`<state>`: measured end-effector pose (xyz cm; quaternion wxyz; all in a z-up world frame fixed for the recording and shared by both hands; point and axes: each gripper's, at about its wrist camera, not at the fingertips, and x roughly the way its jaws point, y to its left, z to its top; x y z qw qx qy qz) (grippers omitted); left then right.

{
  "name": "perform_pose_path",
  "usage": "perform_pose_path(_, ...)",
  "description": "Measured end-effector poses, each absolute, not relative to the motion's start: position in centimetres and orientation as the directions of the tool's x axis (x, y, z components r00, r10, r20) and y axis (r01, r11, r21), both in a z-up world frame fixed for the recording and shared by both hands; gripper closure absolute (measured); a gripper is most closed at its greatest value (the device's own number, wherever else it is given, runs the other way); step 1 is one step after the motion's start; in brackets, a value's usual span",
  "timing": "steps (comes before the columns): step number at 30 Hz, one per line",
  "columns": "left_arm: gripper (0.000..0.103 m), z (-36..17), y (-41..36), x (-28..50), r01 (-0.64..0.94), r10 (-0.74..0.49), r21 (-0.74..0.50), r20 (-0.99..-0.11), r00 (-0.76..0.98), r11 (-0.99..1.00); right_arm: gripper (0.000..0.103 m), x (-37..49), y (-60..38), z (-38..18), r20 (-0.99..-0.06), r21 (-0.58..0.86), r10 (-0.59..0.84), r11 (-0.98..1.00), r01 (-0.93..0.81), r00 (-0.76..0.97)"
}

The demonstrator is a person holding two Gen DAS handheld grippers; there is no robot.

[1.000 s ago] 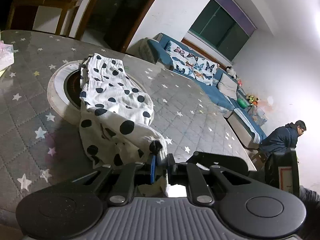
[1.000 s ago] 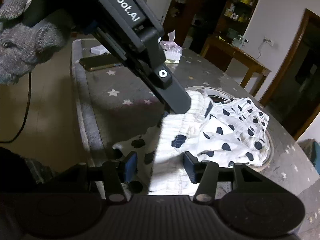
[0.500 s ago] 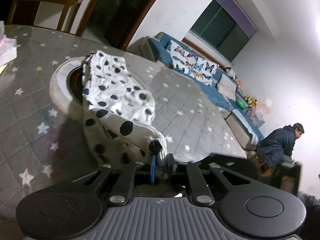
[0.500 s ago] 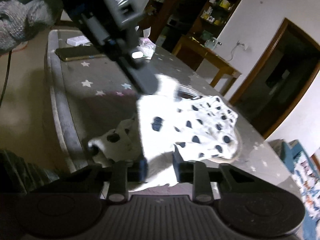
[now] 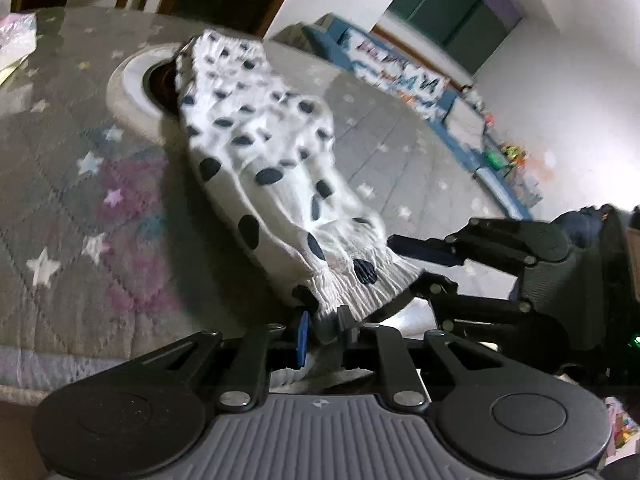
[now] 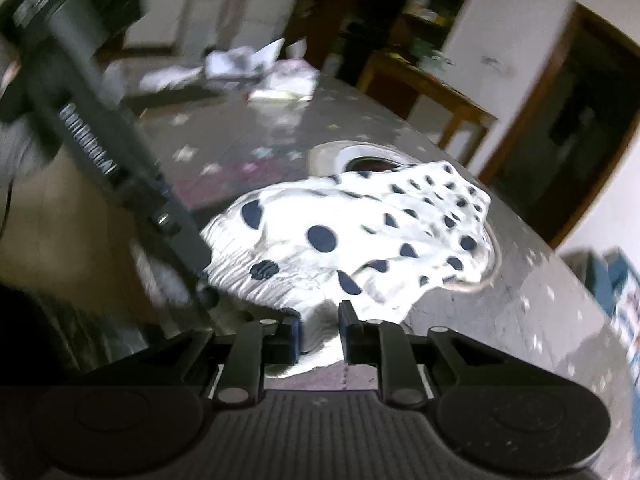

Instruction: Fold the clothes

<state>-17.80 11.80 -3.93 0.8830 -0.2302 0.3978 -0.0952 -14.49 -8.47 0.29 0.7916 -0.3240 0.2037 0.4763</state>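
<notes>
A white garment with dark polka dots (image 5: pixel 264 152) lies on the grey star-patterned table cover (image 5: pixel 80 200), its far end draped over a round white ring (image 5: pixel 128 88). Its gathered waistband hangs at the near table edge. My left gripper (image 5: pixel 323 320) pinches the waistband's left end; its jaws are opening slightly with cloth still pressed between them. In the right wrist view the garment (image 6: pixel 360 232) bunches into my right gripper (image 6: pixel 319 320), whose jaws are closing onto the cloth. The right gripper (image 5: pixel 404 260) also shows at the waistband's right end. One of the left gripper's fingers (image 6: pixel 176 232) crosses the right wrist view.
A pale tissue pack (image 6: pixel 288 80) and papers lie at the far end of the table (image 6: pixel 540 320). A wooden side table (image 6: pixel 432 80) and a dark doorway stand behind. A blue sofa (image 5: pixel 400 76) lines the far wall. The table's front edge runs just below both grippers.
The right gripper's jaws have narrowed onto the waistband. The left gripper has sunk toward the table edge. The garment now stretches toward me, and the right gripper has come into the left wrist view.
</notes>
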Motion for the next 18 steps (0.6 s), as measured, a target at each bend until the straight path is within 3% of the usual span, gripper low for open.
perform_pose_path(5, 0.086, -2.4, 11.5, -17.5, 0.024, -0.361, -0.486, -0.614, 0.702, 0.874, 0.093, -14.4, -9.7, 1.5, -0.536, -0.311, 0.679, 0.394, -0.865, 0.502)
perform_pose_path(10, 0.085, -2.2, 11.5, -17.1, 0.046, -0.398, -0.538, -0.561, 0.726, 0.841, 0.094, -12.9, -10.9, 2.4, -0.501, -0.202, 0.696, 0.484, -0.851, 0.514)
perform_pose_path(18, 0.086, -5.8, 9.2, -15.5, 0.066, -0.437, -0.507, -0.66, 0.611, 0.859, 0.094, -12.1, -11.5, -0.4, -0.591, -0.218, 0.609, 0.511, -0.831, 0.529)
